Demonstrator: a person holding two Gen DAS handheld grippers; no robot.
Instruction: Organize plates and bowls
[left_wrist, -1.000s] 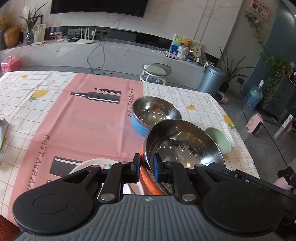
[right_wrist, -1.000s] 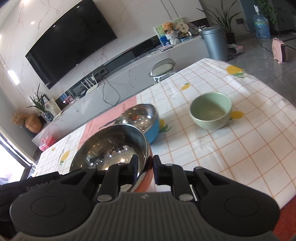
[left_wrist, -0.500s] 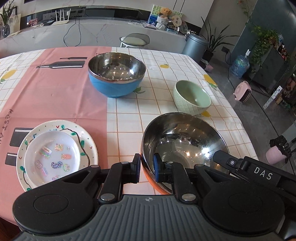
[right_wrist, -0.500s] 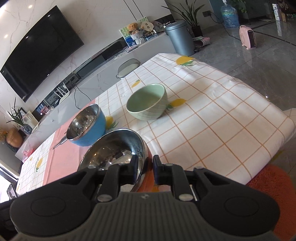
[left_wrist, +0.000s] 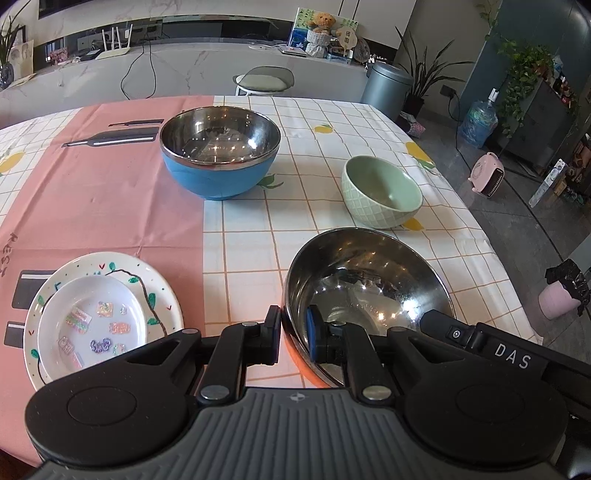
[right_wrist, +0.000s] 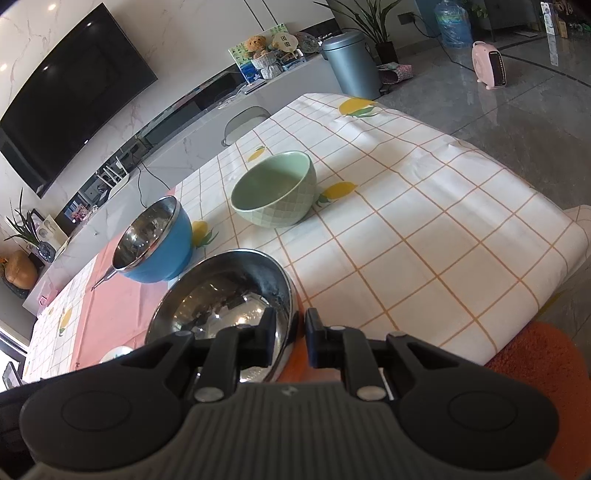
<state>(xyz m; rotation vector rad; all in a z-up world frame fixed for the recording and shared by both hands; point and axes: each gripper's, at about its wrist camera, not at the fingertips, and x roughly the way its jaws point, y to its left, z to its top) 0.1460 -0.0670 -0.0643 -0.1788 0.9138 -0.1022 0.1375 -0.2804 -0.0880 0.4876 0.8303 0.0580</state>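
Note:
Both grippers pinch the rim of an orange steel-lined bowl (left_wrist: 369, 288), one on each side. My left gripper (left_wrist: 293, 332) is shut on its near-left rim. My right gripper (right_wrist: 290, 326) is shut on the same orange bowl (right_wrist: 221, 299) at its right rim. A blue steel-lined bowl (left_wrist: 219, 155) stands further back on the pink runner and also shows in the right wrist view (right_wrist: 155, 243). A green ceramic bowl (left_wrist: 380, 192) stands to the right and also shows in the right wrist view (right_wrist: 275, 192). A small white plate (left_wrist: 92, 325) lies stacked on a painted plate (left_wrist: 162, 295) at the near left.
The table (left_wrist: 258, 240) has a checked cloth with a pink runner; its right edge (right_wrist: 554, 236) drops to the floor. A stool (left_wrist: 264, 79) stands behind the table. A grey bin (left_wrist: 386, 88) and a pink heater (left_wrist: 487, 179) stand on the floor to the right.
Both grippers have carried the orange bowl back toward the near right part of the table, away from the blue bowl. The stacked plates have come fully into the left view.

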